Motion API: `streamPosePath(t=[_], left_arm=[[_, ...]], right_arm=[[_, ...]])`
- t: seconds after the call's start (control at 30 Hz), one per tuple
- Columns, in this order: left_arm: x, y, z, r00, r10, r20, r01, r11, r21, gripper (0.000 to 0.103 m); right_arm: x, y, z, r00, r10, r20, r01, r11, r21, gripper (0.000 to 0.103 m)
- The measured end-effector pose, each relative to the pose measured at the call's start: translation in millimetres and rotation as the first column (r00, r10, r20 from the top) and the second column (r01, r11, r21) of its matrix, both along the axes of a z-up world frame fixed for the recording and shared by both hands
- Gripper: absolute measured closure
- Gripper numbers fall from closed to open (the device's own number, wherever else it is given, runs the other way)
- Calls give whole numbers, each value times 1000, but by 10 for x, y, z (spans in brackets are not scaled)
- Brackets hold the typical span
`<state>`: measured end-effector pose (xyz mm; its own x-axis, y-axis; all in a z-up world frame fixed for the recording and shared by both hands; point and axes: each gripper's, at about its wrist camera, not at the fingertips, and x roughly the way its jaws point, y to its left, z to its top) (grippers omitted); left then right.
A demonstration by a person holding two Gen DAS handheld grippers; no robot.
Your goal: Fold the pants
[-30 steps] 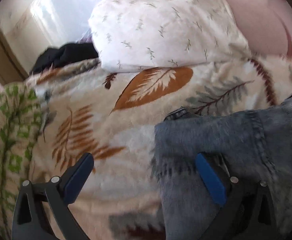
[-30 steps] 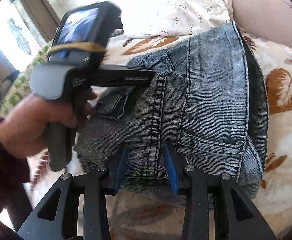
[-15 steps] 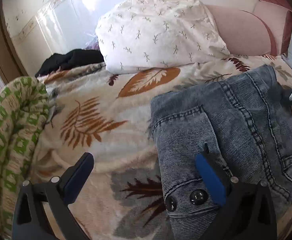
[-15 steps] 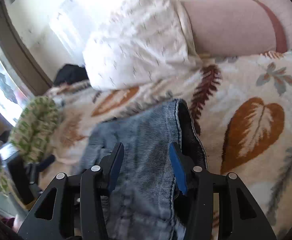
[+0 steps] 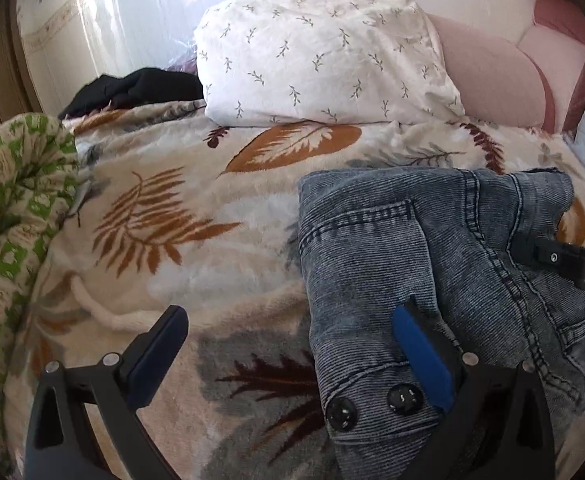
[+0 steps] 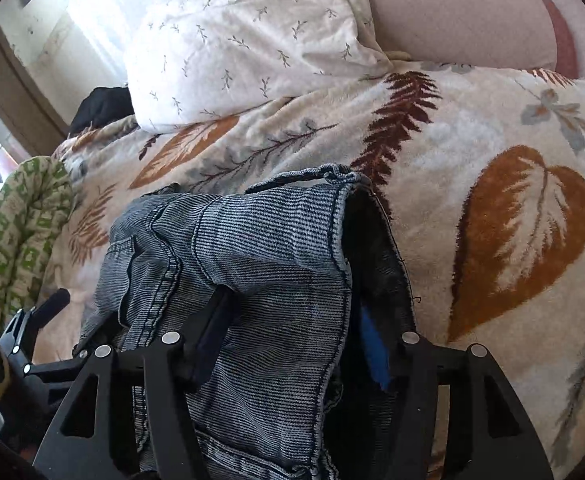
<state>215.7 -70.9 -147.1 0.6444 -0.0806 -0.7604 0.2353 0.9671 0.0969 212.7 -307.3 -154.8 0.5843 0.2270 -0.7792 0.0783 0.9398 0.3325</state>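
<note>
Denim jeans [image 6: 252,280] lie folded on my leaf-print blanket [image 6: 492,160], at six o'clock from the pillow [image 6: 232,40], so my right gripper [image 6: 292,340] has just been spreading its jaws to release them, while my left gripper [image 5: 288,344] gapes wide, holding nothing.

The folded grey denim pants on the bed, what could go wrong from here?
The right gripper, whose jaws have just been opening, has grey denim pants fabric draped between them; withdrawing might snag and undo the fold. The left gripper is open with one finger over the pants, so it could drag them across the plush leaf-print blanket.
</note>
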Motion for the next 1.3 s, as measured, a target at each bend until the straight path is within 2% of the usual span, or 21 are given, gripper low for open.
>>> streamPosePath(t=[0.07,0.1,0.17,0.23,0.27,0.37,0.47,0.6,0.8,0.87,0.93,1.03,1.2,1.3], left_arm=[[-89,71,100,1000,-6,8,6,1000,-13,0],[-172,117,168,999,-4,38,5,1000,-10,0],[-313,182,251,996,0,84,-3,1000,29,0],[-402,247,284,997,-3,78,-2,997,71,0],[-433,304,299,998,-1,63,-3,998,64,0],[-440,510,323,1000,4,-2,-5,999,-43,0],[-319,617,241,994,12,-111,-28,989,-143,0],[-153,621,141,984,10,-176,-46,978,-201,0],[108,572,5,960,-31,-280,-60,948,-311,0],[200,539,-46,944,-40,-326,-79,936,-344,0],[256,455,-82,933,-53,-356,-80,933,-350,0],[234,327,-78,946,-72,-316,-39,943,-331,0],[196,299,-81,955,-96,-282,-15,930,-366,0],[160,257,-78,949,-155,-274,31,912,-408,1]], right_arm=[[-34,-15,75,1000,3,0,-3,1000,16,44],[-54,-23,126,1000,0,-9,0,1000,18,43],[-136,-80,264,1000,-17,-8,17,999,41,39],[-267,-171,380,999,-29,14,28,995,93,35],[-333,-218,415,999,-38,14,36,994,104,31],[-576,-367,458,998,-68,-6,68,994,86,27],[-732,-558,349,996,-63,-65,73,984,162,27],[-655,-748,202,993,-88,-73,105,950,293,27],[-376,-704,-141,984,-40,-174,104,920,379,27],[-356,-690,-179,986,-31,-163,97,904,416,21],[-347,-658,-181,989,-12,-146,74,899,431,20],[-312,-587,-196,991,11,-133,46,907,418,15],[-274,-480,-199,994,36,-99,7,916,402,14],[-279,-374,-195,996,42,-84,-8,929,371,16]])
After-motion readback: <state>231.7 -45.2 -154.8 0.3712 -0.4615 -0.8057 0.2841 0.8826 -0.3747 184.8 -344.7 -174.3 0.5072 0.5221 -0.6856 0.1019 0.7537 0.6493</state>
